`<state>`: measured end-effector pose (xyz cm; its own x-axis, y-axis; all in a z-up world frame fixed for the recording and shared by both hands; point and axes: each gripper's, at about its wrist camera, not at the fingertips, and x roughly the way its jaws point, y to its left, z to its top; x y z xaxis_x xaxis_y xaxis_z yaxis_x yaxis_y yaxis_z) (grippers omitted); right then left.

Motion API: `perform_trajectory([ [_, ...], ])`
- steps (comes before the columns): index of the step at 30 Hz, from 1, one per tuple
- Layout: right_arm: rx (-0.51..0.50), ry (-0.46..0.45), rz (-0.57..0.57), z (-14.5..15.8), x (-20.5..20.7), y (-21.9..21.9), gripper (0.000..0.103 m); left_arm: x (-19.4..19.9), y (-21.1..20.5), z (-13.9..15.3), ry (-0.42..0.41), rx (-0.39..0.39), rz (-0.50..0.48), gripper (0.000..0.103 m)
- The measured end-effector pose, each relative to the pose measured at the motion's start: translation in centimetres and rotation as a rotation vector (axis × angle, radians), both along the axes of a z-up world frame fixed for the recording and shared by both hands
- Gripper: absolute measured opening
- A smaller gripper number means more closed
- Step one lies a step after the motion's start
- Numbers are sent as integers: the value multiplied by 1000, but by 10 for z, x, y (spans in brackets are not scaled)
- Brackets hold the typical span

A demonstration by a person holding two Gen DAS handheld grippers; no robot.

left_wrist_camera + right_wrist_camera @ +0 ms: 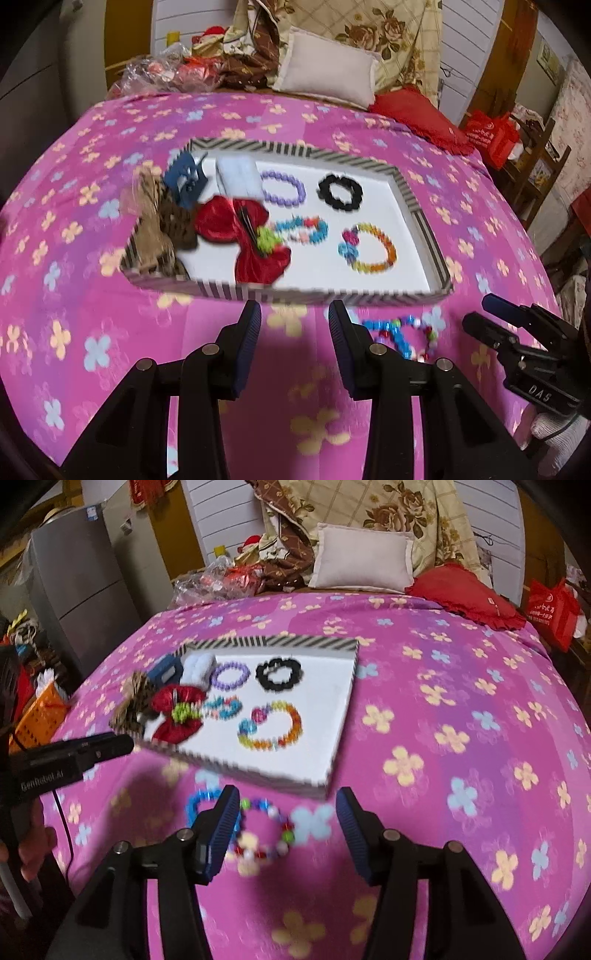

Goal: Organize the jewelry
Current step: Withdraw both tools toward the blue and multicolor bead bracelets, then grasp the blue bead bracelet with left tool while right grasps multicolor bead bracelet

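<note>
crowded tray [421,218] ahead; open bedspread [461,738] rightward

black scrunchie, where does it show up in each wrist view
Left wrist view: black scrunchie lies in the striped tray's far right part, right of the purple bead bracelet.
Right wrist view: upper centre of the picture, in the tray's far half.
Shared landmark: the purple bracelet directly to its left in both.

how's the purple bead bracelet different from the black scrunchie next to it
The purple bead bracelet is a ring of round lilac beads; the black scrunchie is ruffled dark fabric. The bracelet lies against the white folded item, nearer the tray's crowded side; the scrunchie lies apart, touching nothing. Both lie flat as closed rings inside the striped tray.
</note>
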<state>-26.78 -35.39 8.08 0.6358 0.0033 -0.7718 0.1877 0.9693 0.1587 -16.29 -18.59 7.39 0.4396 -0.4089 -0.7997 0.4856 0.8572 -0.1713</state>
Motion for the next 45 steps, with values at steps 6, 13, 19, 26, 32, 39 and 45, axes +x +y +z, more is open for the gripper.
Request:
perform_trajectory([
  [6, -22, 79, 34, -31, -9, 12, 51, -10, 1, -17, 47, 16, -8, 37],
  [13, -86, 97, 45, -47, 2, 24, 45, -20, -2, -27, 67, 31, -22, 37],
  [19, -189, 105, 49, -45, -1, 28, 45, -22, -5, -30, 77, 33, -29, 37],
  [26, -70, 77, 10, -40, -14, 8, 45, -24, -11, -35, 91, 34, -30, 37],
  [32, -68, 81, 13, -43, 2, 15, 45, -27, -14, -36, 87, 45, -40, 37],
  [39, -136, 118, 13, -53, 1, 17, 45, -26, -14, -37, 87, 50, -42, 37],
  [45, -130, 127, -13, -52, -15, 3, 45, -25, -16, -39, 99, 38, -39, 37],
])
